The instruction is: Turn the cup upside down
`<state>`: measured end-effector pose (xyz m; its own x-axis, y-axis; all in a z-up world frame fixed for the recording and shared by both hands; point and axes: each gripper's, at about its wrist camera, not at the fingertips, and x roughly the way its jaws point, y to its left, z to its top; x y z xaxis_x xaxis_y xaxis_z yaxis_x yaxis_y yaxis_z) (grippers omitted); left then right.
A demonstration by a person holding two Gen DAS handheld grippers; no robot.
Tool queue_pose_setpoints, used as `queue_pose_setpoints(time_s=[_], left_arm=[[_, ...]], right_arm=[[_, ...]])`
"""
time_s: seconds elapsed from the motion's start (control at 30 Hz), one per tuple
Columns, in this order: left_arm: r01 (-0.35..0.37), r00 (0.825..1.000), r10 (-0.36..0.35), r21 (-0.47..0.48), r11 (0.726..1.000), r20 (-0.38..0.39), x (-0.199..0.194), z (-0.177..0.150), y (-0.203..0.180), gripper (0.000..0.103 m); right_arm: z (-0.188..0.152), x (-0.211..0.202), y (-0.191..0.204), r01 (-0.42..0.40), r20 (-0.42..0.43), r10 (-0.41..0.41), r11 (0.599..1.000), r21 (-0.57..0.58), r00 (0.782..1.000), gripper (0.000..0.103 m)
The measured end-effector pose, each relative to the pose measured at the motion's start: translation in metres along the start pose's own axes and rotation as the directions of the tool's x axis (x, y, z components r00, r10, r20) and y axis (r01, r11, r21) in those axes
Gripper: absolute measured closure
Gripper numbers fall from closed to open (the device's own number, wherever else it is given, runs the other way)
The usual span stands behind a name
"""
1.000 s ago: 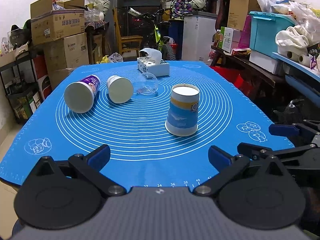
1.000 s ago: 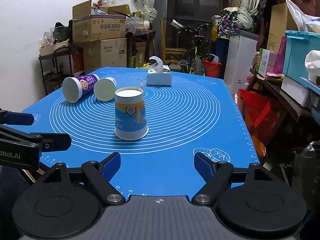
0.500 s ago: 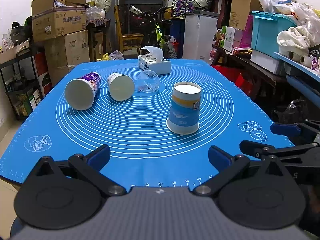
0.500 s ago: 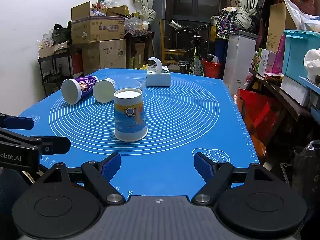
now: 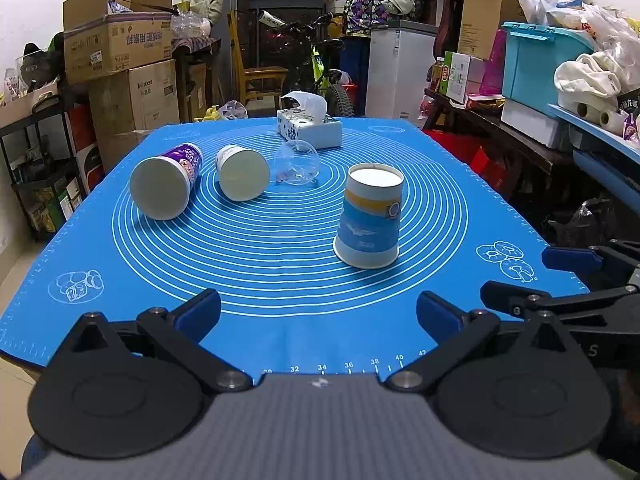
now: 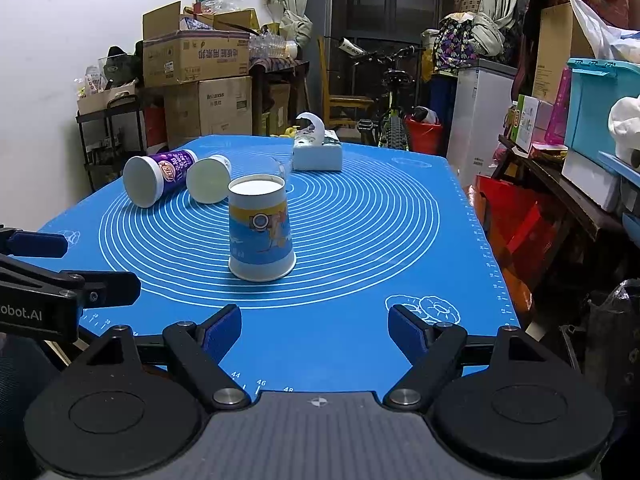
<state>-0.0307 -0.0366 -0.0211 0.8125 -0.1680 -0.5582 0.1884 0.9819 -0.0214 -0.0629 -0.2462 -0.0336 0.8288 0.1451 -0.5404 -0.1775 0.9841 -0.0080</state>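
Blue-and-yellow paper cup (image 5: pixel 370 216) stands upside down, wide rim on the mat, white base up, near the middle of the concentric rings. It sits well ahead of both sets of jaws, touching neither: right of centre in the left wrist view, left of centre in the right wrist view (image 6: pixel 260 228). Left gripper (image 5: pixel 318 312) jaws spread wide, nothing between them. Right gripper (image 6: pixel 315 330) jaws also spread, empty.

Far left: purple cup (image 5: pixel 168 186) on its side, mouth toward camera, label unreadable; just beside it a white cup (image 5: pixel 242 178) also on its side. A clear plastic dome lid (image 5: pixel 298 162) lies right of those. Tissue box (image 5: pixel 310 128) at the far edge, a tissue sticking up.

Readable: ruler numbers 32, 34, 36, 38, 40 on the near mat edge; "obot.AI" on the left gripper's side in the right wrist view.

Desk is covered by a blue silicone mat (image 5: pixel 100 264) with white rings and doodles. Cluttered storeroom behind: cardboard boxes (image 5: pixel 120 52), bicycle (image 5: pixel 320 64), white freezer (image 5: pixel 400 68), teal bin (image 5: pixel 536 64).
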Motion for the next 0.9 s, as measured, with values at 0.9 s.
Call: queue_pose_setpoints(time_s=[0.9], left_arm=[[0.006,1.0,-0.006,0.0,1.0,-0.013,0.0011,-0.0009,0.0024,0.0]], right_arm=[[-0.0003,0.0001,-0.0007,-0.003,-0.007,0.003,1.0,0.003,1.0,0.02]])
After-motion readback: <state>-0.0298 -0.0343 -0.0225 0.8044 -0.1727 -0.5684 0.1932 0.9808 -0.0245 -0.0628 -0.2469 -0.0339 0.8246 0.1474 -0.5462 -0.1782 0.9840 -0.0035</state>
